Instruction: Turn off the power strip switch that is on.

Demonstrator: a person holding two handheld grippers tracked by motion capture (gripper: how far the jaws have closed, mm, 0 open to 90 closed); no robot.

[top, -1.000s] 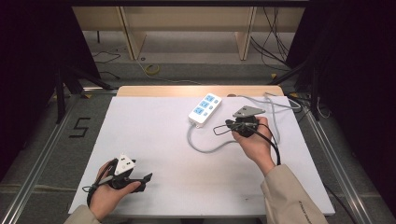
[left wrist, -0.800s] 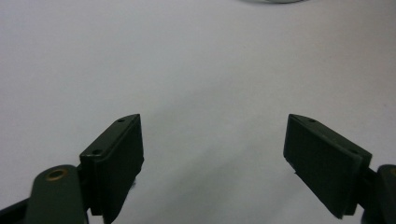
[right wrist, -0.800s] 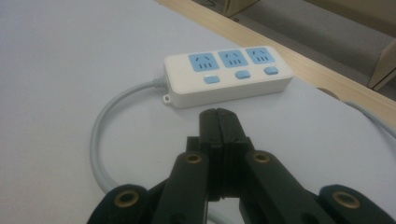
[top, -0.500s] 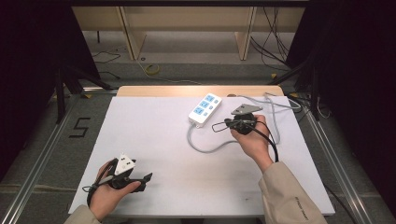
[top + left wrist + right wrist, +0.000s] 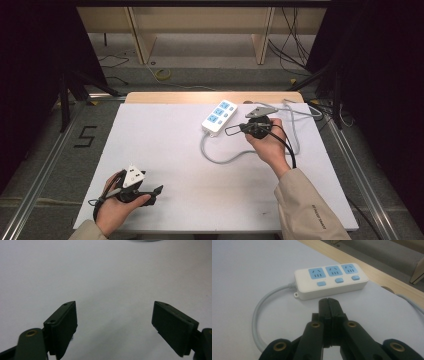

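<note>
Hovering just beside the power strip (image 5: 331,280) near the counter's (image 5: 165,150) far edge, the right gripper's (image 5: 329,305) jaws are pressed together, seemingly empty; the left gripper's (image 5: 113,322) jaws gape wide.

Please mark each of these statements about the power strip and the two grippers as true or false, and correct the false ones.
1. The right gripper has its jaws pressed together with nothing between them. True.
2. The power strip has three blue sockets, each with a blue switch beside it. True.
3. The left gripper is shut on the grey cable. False: its jaws stand wide apart over bare white table, with nothing between them.
4. A plug sits in the middle socket. False: all three sockets are free.
5. The right gripper touches the strip. False: its tips stop just short of the strip's near side.
</note>
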